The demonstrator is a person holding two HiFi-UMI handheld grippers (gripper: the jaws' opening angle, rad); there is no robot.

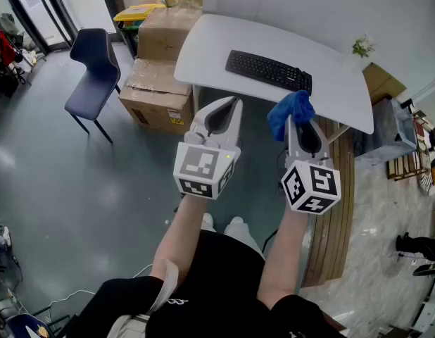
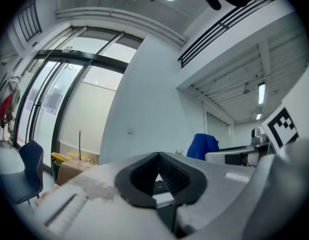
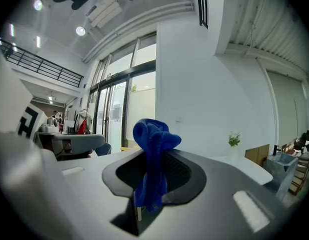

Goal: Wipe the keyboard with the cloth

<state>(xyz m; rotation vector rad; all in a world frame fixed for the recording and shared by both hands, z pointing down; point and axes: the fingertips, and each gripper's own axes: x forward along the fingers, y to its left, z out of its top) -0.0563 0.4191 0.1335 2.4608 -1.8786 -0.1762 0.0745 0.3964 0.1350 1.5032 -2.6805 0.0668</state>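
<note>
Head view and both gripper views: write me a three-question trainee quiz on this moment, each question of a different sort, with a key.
1. True or false: the blue cloth is clamped between the jaws of the right gripper.
2. Where does the keyboard lie? A. on the white table; B. on the blue chair; C. on a cardboard box.
3. Fill in: the jaws of the left gripper are together and hold ____.

Key: 1 true; 2 A; 3 nothing.
</note>
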